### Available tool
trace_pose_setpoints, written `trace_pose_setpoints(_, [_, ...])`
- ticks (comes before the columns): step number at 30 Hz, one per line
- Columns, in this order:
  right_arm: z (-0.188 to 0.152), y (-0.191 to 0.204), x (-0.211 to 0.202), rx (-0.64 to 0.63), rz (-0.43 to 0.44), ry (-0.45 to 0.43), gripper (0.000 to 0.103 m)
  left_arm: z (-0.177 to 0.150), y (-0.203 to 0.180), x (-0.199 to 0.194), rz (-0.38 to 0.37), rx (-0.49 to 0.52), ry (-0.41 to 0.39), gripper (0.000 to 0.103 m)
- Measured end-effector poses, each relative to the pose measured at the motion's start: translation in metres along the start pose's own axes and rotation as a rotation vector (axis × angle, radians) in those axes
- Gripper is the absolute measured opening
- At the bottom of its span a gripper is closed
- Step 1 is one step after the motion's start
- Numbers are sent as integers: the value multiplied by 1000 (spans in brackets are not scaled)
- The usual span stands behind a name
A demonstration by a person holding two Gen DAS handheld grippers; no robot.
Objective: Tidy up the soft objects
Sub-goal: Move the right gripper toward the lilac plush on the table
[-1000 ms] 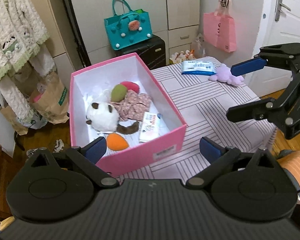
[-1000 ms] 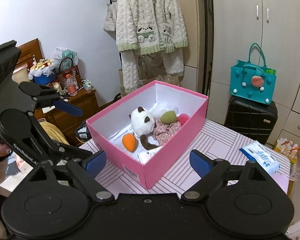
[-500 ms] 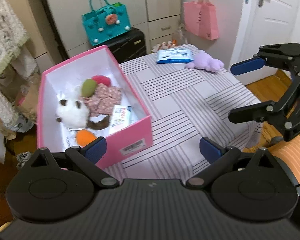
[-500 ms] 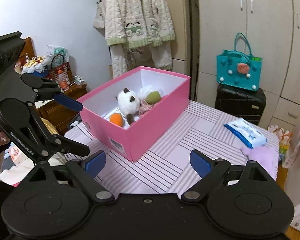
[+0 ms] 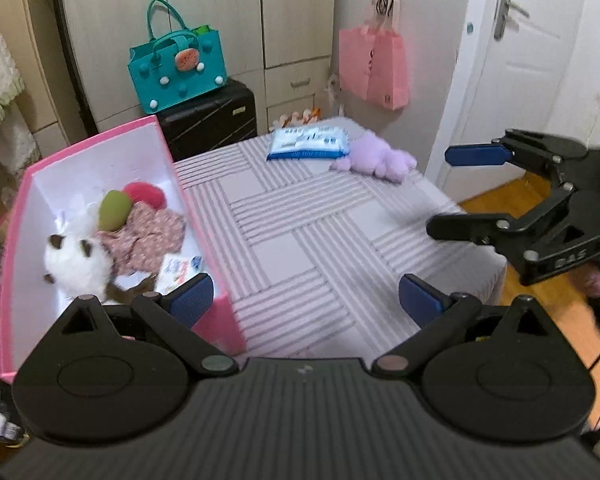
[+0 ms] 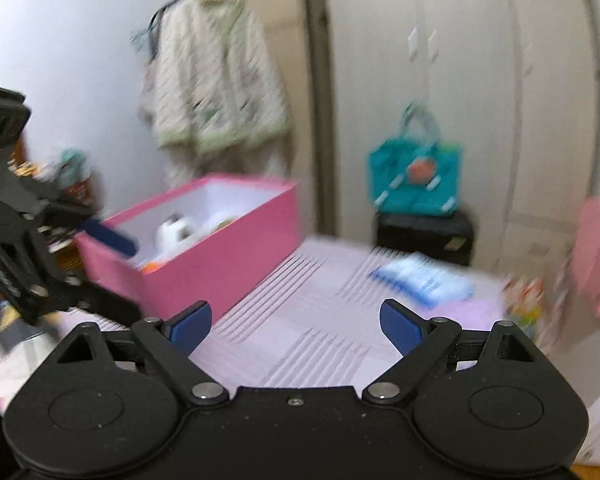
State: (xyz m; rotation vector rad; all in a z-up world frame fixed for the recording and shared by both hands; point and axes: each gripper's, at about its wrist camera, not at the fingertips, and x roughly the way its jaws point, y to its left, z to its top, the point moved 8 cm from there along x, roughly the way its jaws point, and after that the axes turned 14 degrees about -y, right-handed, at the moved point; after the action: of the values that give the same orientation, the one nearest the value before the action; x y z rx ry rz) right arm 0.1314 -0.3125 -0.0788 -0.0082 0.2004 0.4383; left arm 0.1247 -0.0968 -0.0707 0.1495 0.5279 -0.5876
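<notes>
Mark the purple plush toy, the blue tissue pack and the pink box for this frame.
purple plush toy [image 5: 380,159], left wrist view, middle of its body.
blue tissue pack [image 5: 307,143], left wrist view, centre of its top face.
pink box [image 5: 216,227], left wrist view, on its right wall's rim.

A table [image 5: 340,240] covered with a striped lilac cloth [image 5: 284,256] is seen ahead of the left fingers. A pink box [image 5: 220,264] is set on it by the left-hand finger. A blue wipes pack [image 5: 308,143] and a purple plush toy [image 5: 380,158], touching, are laid at the far edge.
</notes>
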Motion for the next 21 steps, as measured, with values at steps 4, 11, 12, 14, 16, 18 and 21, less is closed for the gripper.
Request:
trace_pose_setpoints(4, [-11,-29,9,19,-59,-30,94,7,-4,21,-24,-57,-41,100])
trace_pose_setpoints(11, [-30,-70,20,38,-145,-48,93,21,-6,56,-10,-103,-132,100])
trace_pose_setpoints(12, [-33,-74,23,28,-157,-44,93,23,-6,63,-7,-115,-145,101])
trace_pose_setpoints(14, [-39,-81,28,21,-167,-19,93,26,-6,74,-1,-123,-161,100])
trace_pose_setpoints(16, [-44,-88,31,35,-178,8,93,28,-7,87,12,-131,-164,99])
trace_pose_setpoints(18, [-50,-94,35,29,-191,30,93,28,-9,101,10,-149,-155,98])
trace_pose_setpoints(21, [-56,-103,43,13,-207,50,93,27,-14,118,-16,-182,-133,98])
